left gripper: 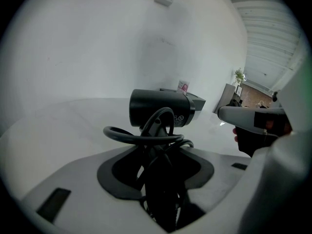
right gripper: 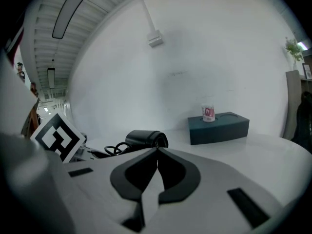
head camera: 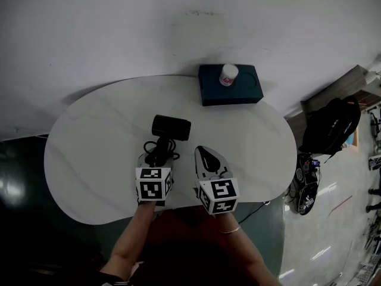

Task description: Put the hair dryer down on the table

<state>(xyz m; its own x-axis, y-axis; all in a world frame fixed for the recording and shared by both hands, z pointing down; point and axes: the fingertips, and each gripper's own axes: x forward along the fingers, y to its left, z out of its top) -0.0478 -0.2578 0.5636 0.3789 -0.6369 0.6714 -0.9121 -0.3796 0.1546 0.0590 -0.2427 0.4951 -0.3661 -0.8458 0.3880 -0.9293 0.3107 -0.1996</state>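
The black hair dryer is over the middle of the white oval table, its barrel lying crosswise. Its handle and looped cord run back between the jaws of my left gripper, which is shut on the handle. In the left gripper view the barrel stands just beyond the jaws. I cannot tell whether the dryer touches the tabletop. My right gripper hovers to the right of the dryer, shut and empty, its tips meeting. The right gripper view has the dryer at left.
A dark box with a small white cup on it sits at the table's far edge. A black backpack and another bag lie on the floor to the right. A white wall stands behind the table.
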